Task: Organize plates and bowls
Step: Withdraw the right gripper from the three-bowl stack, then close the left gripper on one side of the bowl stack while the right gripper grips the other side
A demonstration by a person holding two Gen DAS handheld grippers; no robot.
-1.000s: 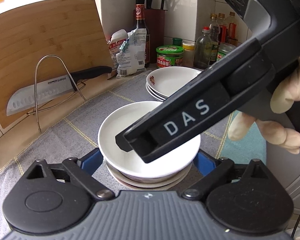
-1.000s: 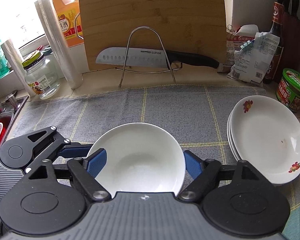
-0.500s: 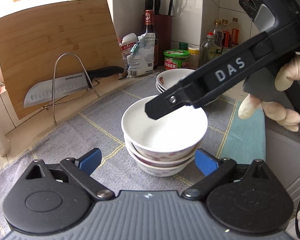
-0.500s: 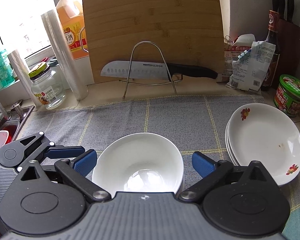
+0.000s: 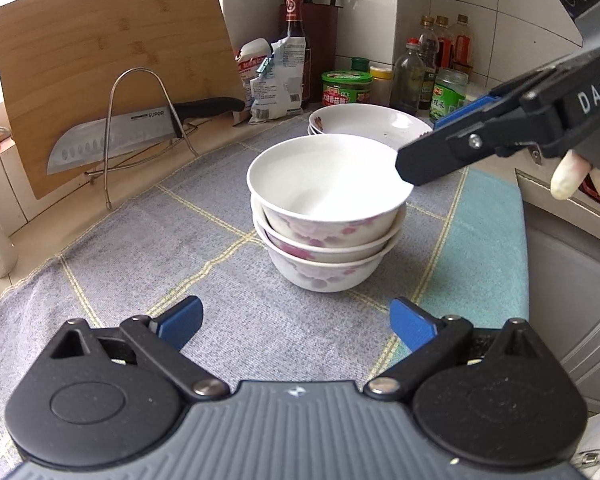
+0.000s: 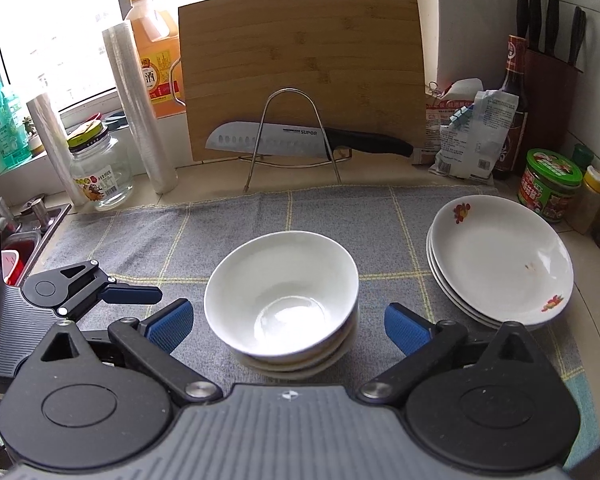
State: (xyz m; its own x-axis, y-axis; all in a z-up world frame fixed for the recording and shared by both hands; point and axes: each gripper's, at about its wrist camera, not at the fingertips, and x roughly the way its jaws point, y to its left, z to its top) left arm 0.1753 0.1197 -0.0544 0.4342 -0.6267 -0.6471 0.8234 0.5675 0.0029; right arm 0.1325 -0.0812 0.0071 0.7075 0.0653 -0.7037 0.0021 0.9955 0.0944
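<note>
Three white bowls with pink flowers are nested in a stack on the grey checked cloth, and the top bowl is empty. My right gripper is open, its blue pads standing clear of the stack on either side. From the left wrist view its finger hangs over the top bowl's right rim. My left gripper is open and empty, a short way back from the stack; it also shows at the left. A stack of white flowered plates lies to the right of the bowls.
A bamboo cutting board leans on the back wall behind a wire rack holding a knife. Jars, bottles and a bag crowd the back right corner. A glass jar, film rolls and a sink are at the left.
The right gripper has opened and let go of the top bowl, which now rests on the stack. Both grippers have drawn back from the bowls.
</note>
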